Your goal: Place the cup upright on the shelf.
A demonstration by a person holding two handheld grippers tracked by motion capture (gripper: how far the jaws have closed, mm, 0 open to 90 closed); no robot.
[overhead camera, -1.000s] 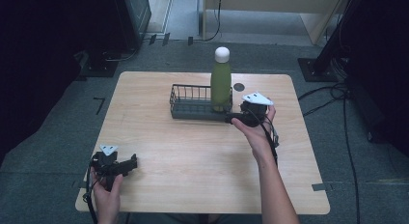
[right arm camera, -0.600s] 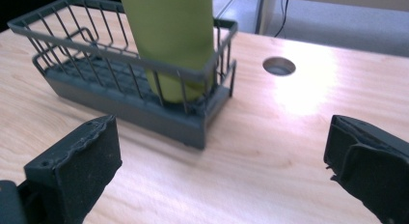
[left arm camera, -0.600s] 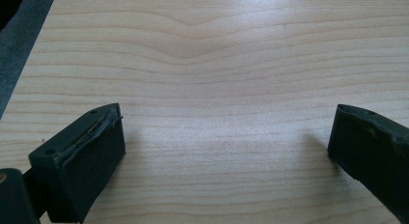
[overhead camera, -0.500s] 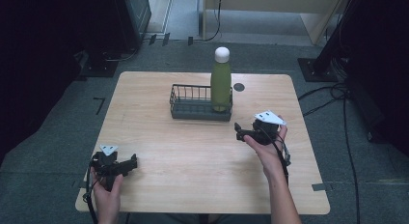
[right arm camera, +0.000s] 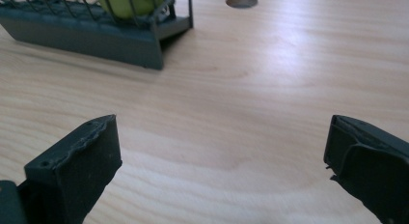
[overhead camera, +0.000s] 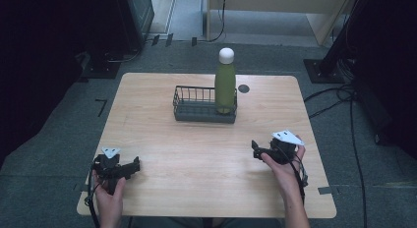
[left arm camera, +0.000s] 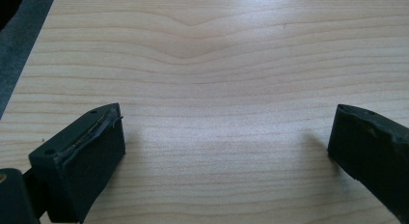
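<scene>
Bare table [overhead camera: 206,154] between left hand-held gripper [overhead camera: 134,165] and right hand-held gripper [overhead camera: 254,148]

A pale wooden worktop [overhead camera: 196,188] with rounded corners stands on grey carpeted floor [overhead camera: 44,154]. A small round hole [overhead camera: 243,88] sits near its far edge. Black cables [overhead camera: 351,105] trail across the floor off its right edge. Dark equipment [overhead camera: 133,16] stands beyond the far left corner, light wooden furniture [overhead camera: 275,7] beyond the far edge.
</scene>
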